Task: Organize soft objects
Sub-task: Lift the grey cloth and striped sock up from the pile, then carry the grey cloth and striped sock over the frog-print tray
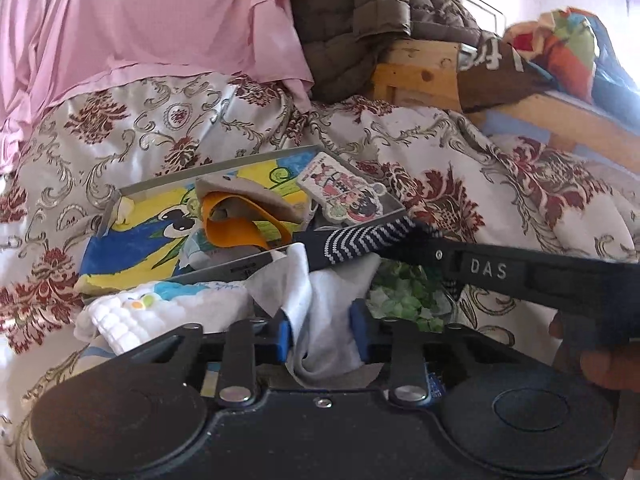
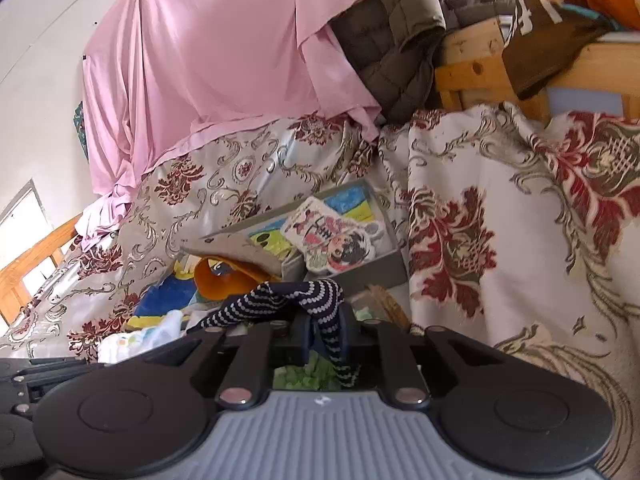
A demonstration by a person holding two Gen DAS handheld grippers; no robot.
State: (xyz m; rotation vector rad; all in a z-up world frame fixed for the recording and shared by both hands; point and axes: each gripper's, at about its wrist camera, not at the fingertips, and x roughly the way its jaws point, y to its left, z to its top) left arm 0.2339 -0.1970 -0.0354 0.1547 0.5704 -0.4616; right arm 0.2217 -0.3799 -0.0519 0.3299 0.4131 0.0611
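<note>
A grey shallow box [image 1: 168, 182] lies on the floral bedspread, holding a parrot-print cloth [image 1: 132, 240], a beige-and-orange cap [image 1: 240, 208] and a cartoon-print pad [image 1: 344, 190]. My left gripper [image 1: 320, 332] is shut on a white cloth [image 1: 316, 304] just in front of the box. My right gripper [image 2: 326, 332] is shut on a navy-and-white striped sock [image 2: 288, 300], which it holds over the box's near edge; the sock also shows in the left wrist view [image 1: 360, 240]. The box [image 2: 372, 276] also shows in the right wrist view.
A white waffle cloth [image 1: 160, 312] and a green leafy cloth [image 1: 404, 296] lie near the left gripper. A pink sheet [image 1: 140, 28], a quilted brown jacket [image 1: 380, 12] and a wooden frame [image 1: 420, 72] stand behind. The floral bedspread [image 2: 500, 220] rises on the right.
</note>
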